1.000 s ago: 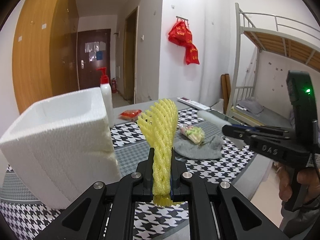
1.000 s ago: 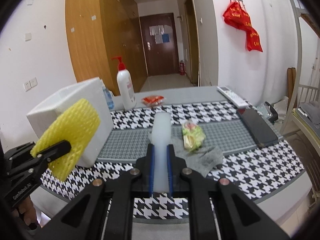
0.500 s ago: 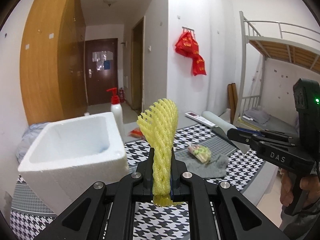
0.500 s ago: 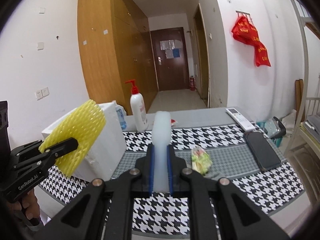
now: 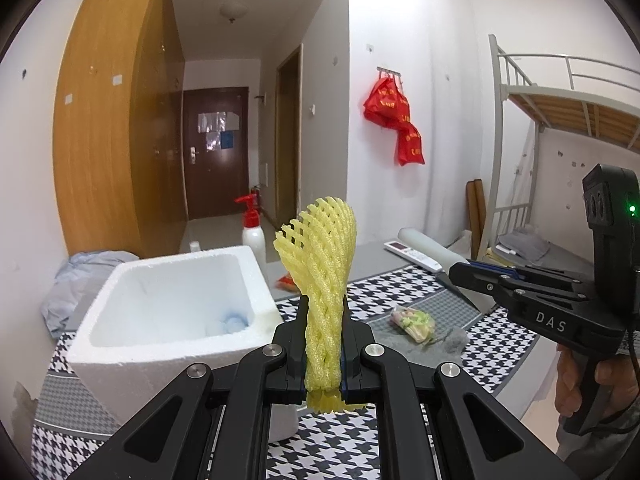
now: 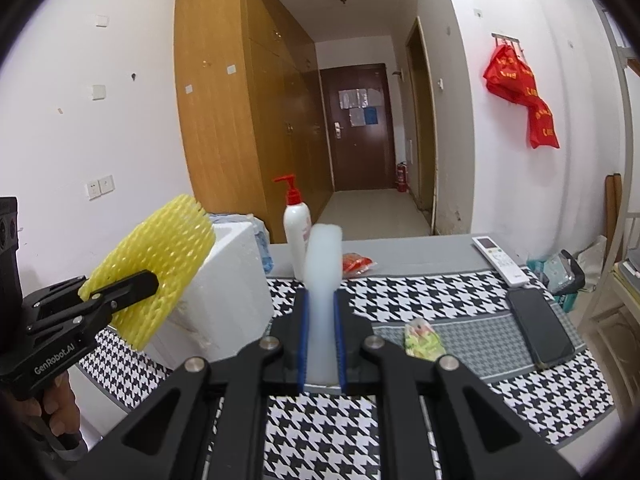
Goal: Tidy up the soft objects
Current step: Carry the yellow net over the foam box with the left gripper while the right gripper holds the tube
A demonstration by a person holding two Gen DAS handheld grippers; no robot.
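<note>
On my far left stands the open white polystyrene foam box, sitting on the counter with its black-and-white houndstooth cloth. My left gripper is clamped on the lower end of a yellow foam mesh fruit sleeve, which stands upright out of the jaws and fans wide at the top, raised in the air just right of the box. It looks nearly weightless and springy; I judge the pinch near its narrow end is right, since the open net would crush or slip if taken at the flared top.

Further right, my right gripper is closed on a pale, translucent white foam strip, held upright above the counter. It seems soft and light, likely to bend or flop, so a hold low on it should keep it steady.

Beyond, a small crinkly green-and-pink plastic packet lies on a grey cloth, apart from both grippers; thin and slippery by the look, probably best pinched at an edge.
</note>
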